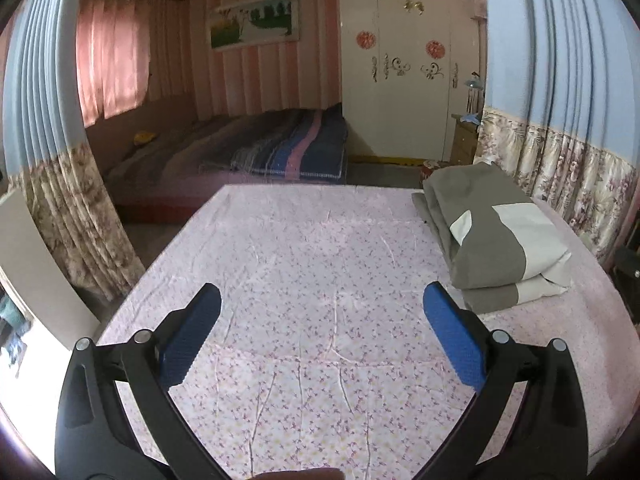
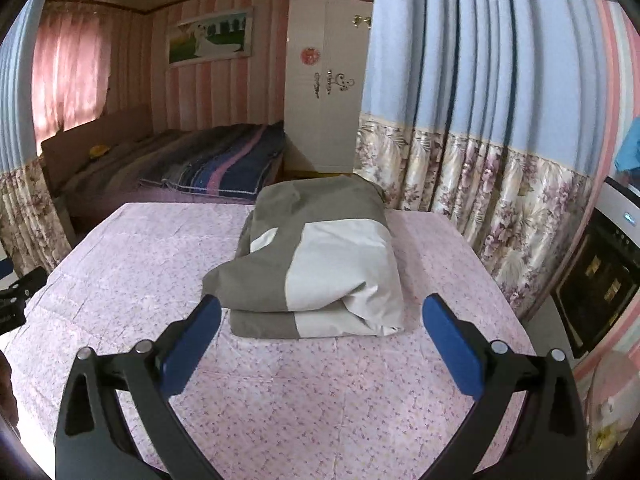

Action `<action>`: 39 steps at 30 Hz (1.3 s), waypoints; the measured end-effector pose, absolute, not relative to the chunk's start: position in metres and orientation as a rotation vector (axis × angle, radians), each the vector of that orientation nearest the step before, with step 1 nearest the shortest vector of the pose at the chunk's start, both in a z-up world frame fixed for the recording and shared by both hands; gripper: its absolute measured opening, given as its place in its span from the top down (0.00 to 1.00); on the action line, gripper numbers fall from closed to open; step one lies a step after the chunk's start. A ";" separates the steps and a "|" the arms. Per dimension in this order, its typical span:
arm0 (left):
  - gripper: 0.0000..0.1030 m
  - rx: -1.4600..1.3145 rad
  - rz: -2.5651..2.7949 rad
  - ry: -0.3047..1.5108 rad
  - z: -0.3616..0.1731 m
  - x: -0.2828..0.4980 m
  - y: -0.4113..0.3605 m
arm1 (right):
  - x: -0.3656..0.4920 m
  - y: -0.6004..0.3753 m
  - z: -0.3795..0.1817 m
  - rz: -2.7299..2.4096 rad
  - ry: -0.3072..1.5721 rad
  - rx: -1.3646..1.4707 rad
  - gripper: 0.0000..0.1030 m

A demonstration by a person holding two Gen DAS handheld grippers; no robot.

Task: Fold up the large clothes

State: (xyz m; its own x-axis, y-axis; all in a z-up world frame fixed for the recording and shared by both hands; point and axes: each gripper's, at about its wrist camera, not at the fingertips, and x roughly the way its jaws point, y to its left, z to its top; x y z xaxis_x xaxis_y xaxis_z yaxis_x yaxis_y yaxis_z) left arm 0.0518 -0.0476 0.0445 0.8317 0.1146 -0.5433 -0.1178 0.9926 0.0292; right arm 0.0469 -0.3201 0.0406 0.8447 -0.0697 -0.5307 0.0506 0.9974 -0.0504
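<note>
The folded grey and white cloth [image 2: 316, 256] lies in a thick bundle on the worktop [image 2: 320, 392], which is covered by a pink floral sheet. In the right wrist view the bundle sits straight ahead, just beyond the tips of the right tool [image 2: 321, 322], towards the far right part of the sheet. In the left wrist view the same cloth [image 1: 496, 236] lies off to the right, near the worktop's [image 1: 304, 264] right edge, apart from the left tool [image 1: 322, 312].

Both tools hang above the sheet with their blue pads spread wide, and neither has hold of anything. The right tool's pads flank the near end of the bundle without touching it. Only flat, creased sheet lies between the left tool's pads.

Blue curtains with a floral lower band [image 2: 480, 152] hang close along the right side of the worktop, just beside the bundle; another curtain [image 1: 60, 184] hangs at the left. Beyond the far edge stands a bed with a striped blanket [image 1: 276, 148], and a white wardrobe [image 1: 404, 80] rises to its right. A pink curtain [image 1: 112, 68] covers the window on the far left, and a picture [image 1: 256, 20] hangs on the striped wall. A dark appliance with a white top [image 2: 600, 272] stands at the right edge of the right wrist view.
</note>
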 end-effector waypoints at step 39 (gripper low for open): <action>0.03 0.003 0.107 0.620 0.026 0.068 -0.059 | 0.057 -0.320 0.025 -0.077 0.574 -0.021 0.02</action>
